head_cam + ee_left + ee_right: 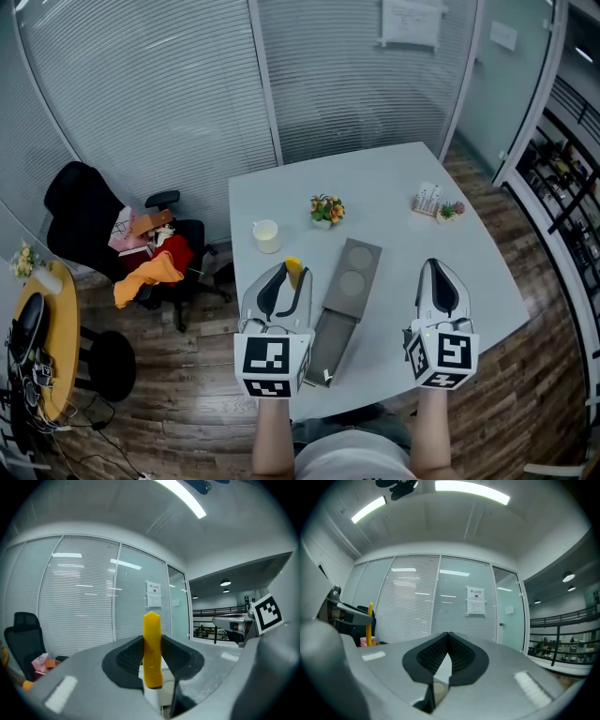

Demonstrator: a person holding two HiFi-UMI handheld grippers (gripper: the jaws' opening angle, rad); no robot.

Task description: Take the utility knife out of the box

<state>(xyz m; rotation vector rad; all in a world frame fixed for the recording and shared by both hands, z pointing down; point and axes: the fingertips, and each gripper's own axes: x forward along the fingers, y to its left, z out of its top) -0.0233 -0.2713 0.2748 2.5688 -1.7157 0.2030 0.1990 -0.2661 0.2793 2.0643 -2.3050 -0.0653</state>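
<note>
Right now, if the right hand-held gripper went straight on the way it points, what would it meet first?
Probably nothing close: the right hand-held gripper points roughly level, so its line looks free up to the glass wall with white slatted blinds, though depth is hard to judge.

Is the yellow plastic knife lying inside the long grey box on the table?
No, the yellow plastic utility knife stands upright, clamped in the left gripper, outside the long grey box.

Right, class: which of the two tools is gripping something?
The left tool: its jaws are clamped on the yellow utility knife. The right tool has its jaws shut together with nothing between them.
</note>
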